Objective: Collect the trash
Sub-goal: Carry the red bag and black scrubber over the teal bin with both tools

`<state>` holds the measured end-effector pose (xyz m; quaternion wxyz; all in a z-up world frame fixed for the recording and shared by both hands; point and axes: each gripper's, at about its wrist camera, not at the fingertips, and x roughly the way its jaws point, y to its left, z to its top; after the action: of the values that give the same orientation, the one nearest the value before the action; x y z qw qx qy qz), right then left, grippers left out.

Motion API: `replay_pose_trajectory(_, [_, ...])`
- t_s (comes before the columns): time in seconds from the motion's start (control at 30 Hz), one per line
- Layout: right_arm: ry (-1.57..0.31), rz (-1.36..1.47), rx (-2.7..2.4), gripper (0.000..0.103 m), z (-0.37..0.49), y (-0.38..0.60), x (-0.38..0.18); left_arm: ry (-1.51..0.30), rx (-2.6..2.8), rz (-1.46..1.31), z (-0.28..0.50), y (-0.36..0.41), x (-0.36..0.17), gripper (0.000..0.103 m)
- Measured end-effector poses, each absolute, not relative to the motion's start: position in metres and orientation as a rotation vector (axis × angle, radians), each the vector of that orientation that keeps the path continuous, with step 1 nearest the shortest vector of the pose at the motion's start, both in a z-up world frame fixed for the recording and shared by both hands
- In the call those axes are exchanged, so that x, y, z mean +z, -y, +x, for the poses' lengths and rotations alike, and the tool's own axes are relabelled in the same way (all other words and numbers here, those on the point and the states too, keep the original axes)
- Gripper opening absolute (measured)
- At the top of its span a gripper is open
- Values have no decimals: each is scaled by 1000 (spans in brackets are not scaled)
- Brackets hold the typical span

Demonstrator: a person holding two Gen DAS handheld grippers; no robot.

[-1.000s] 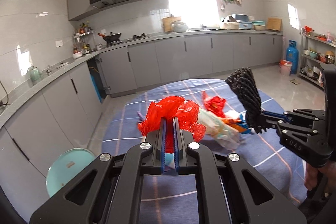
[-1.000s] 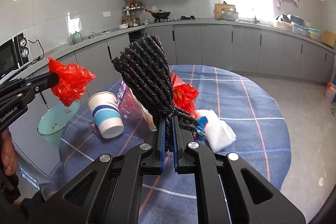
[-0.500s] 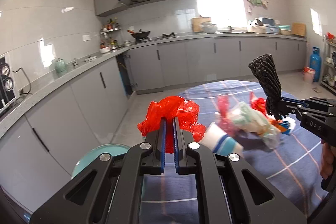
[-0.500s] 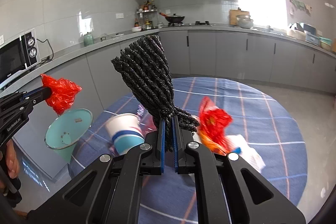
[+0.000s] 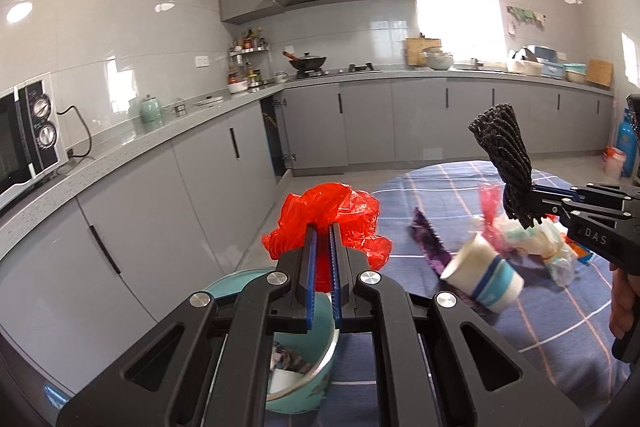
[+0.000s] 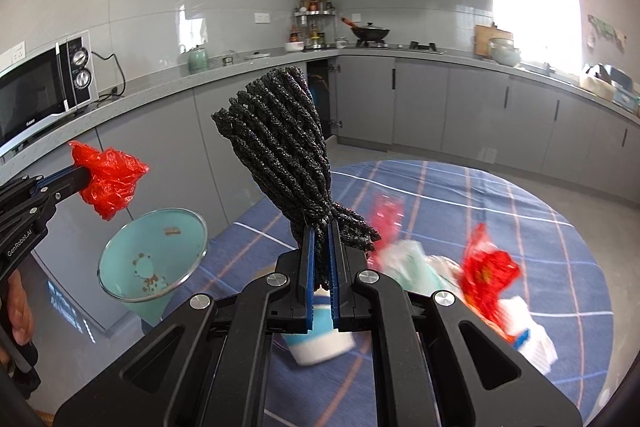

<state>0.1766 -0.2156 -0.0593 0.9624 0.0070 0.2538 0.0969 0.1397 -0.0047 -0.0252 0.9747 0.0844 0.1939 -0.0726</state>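
My left gripper point(image 5: 323, 227) is shut on a crumpled red plastic bag point(image 5: 332, 211) and holds it above a teal trash bin point(image 5: 296, 367) beside the table. The bag point(image 6: 110, 179) and the bin point(image 6: 154, 263) also show in the right wrist view. My right gripper point(image 6: 320, 227) is shut on a black knitted bundle point(image 6: 280, 143) held over the table; the bundle shows at the right in the left wrist view point(image 5: 504, 155). A paper cup point(image 5: 482, 277), wrappers point(image 5: 532, 243) and red packaging point(image 6: 486, 275) lie on the blue checked tablecloth point(image 6: 540, 227).
Grey kitchen cabinets point(image 5: 208, 187) run along the left and back walls. A microwave point(image 6: 40, 95) stands on the counter. A blue gas cylinder point(image 5: 626, 143) and a small bucket point(image 5: 614, 163) stand at the far right on the floor.
Both grippers have swung left with their loads still held. The red bag now sits over the teal bin, which has come closer under the left gripper. The table trash has shifted right in view.
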Motion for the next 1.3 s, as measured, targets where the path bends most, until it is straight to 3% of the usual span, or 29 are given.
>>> replay_pose_trajectory(1.3, [-573, -94, 426, 7, 255, 62, -75, -454, 109, 92, 187, -123, -52, 7])
